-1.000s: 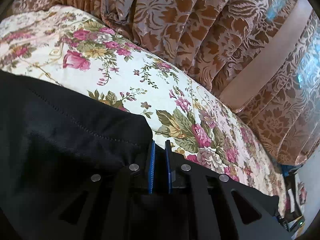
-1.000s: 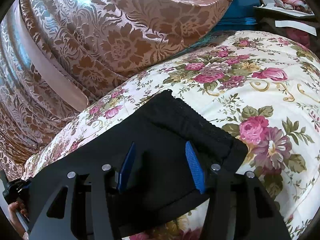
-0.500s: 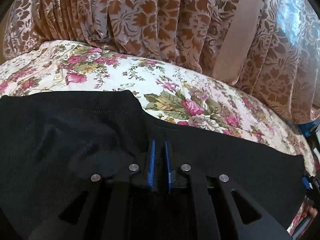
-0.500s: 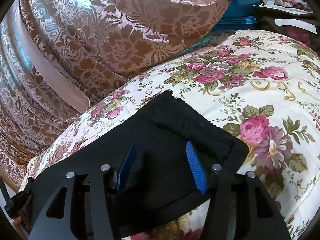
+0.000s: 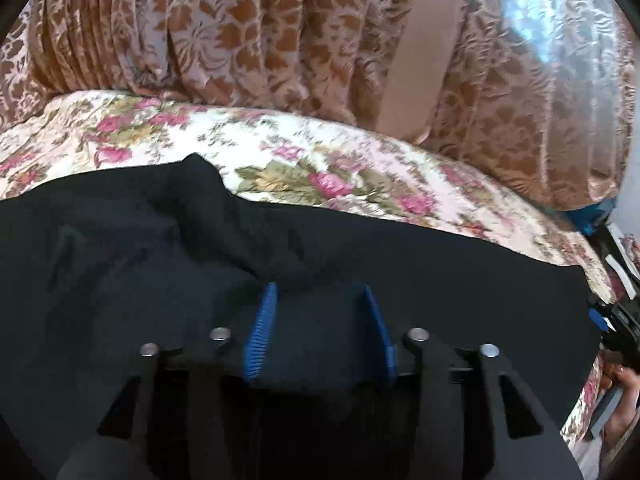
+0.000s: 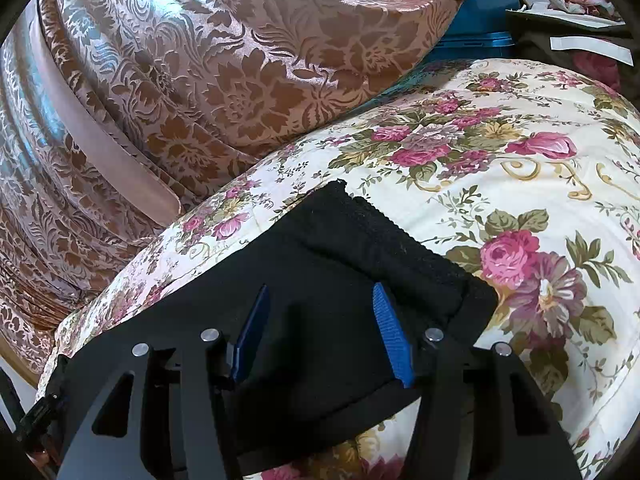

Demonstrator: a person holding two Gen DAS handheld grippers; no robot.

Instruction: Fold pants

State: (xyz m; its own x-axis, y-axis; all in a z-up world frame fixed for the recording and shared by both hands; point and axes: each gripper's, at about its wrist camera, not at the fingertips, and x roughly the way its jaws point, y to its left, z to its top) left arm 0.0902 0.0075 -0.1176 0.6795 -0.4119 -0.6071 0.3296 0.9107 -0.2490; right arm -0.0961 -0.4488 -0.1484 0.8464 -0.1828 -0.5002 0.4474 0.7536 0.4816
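Black pants lie on a floral bedspread. In the left wrist view a bunched hem corner rises at the upper left and a long flat stretch runs right. My left gripper is open, its blue pads just above the black cloth with nothing between them. In the right wrist view the waistband end of the pants lies flat, folded double. My right gripper is open over it and holds nothing.
Brown patterned curtains hang close behind the bed. A blue box and clutter sit at the far end. The other gripper and the person's hand show at the right edge of the left wrist view.
My left gripper was shut on the pants and carried them across; now its jaws have opened and let the cloth go. The right gripper has stayed open and nearly still.
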